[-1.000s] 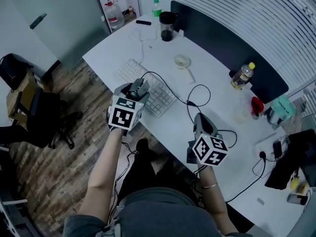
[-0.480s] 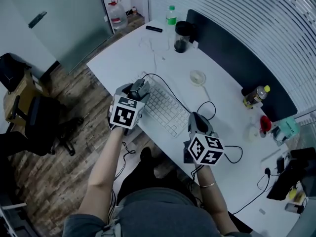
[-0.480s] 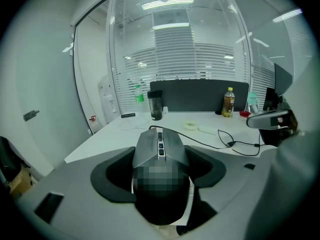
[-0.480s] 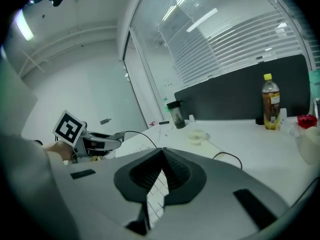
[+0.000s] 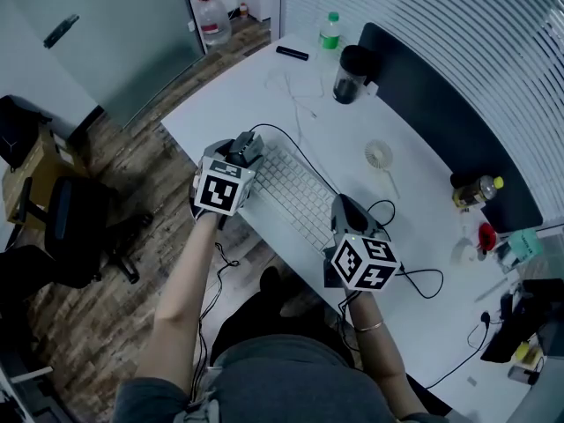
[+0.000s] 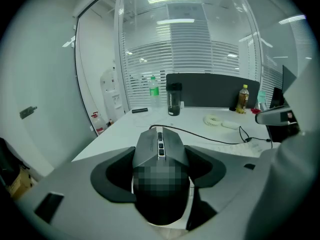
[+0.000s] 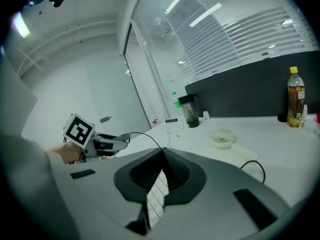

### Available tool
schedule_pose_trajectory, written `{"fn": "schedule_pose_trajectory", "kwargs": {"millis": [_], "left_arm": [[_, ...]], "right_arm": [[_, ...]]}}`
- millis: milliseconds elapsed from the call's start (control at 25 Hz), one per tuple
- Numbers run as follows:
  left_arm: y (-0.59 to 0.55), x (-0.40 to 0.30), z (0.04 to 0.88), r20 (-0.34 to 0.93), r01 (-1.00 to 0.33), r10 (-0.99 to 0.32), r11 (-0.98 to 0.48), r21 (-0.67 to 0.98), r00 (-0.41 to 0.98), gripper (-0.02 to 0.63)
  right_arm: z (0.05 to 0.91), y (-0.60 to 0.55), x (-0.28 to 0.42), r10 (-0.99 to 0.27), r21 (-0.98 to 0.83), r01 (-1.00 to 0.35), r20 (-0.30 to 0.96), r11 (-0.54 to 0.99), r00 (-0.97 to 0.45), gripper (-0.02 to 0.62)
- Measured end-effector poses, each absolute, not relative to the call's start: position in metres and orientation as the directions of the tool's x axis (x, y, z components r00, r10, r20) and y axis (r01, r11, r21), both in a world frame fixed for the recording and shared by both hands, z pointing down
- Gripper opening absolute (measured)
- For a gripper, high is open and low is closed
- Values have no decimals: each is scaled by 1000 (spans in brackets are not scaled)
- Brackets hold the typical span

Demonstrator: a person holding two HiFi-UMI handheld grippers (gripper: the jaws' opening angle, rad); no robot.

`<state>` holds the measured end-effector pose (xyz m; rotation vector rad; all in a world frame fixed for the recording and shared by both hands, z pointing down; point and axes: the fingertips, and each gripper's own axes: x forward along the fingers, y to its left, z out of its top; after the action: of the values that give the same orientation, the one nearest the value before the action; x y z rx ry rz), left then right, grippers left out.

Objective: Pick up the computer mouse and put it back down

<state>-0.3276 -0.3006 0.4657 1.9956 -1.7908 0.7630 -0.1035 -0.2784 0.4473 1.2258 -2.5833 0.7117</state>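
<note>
Head view: a person at a white desk holds a gripper in each hand over a white keyboard. The left gripper hangs at the keyboard's left end, near the desk's edge, and the right gripper at the keyboard's right end. In the left gripper view, the jaws are clamped on the flanks of a dark grey computer mouse. The mouse points away from the camera, and its black cord runs off to the right across the desktop. In the right gripper view, that gripper's jaws are pressed together with nothing between them. Only a sliver of keyboard shows below them, and the left gripper's marker cube shows off to the left. Farther back on the desk stand a green-capped bottle, a dark tumbler, a small white fan and a yellow-capped bottle. An office chair sits on the wood floor to the left.
</note>
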Motion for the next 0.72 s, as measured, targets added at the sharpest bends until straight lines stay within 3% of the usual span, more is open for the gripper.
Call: {"fn": "schedule_pose_trajectory", "kwargs": {"millis": [720], "left_arm": [[-350, -400, 524, 669, -984, -738, -169, -61, 85, 308]], "right_arm": [[475, -295, -161, -664, -311, -804, 455, 506, -594, 6]]}}
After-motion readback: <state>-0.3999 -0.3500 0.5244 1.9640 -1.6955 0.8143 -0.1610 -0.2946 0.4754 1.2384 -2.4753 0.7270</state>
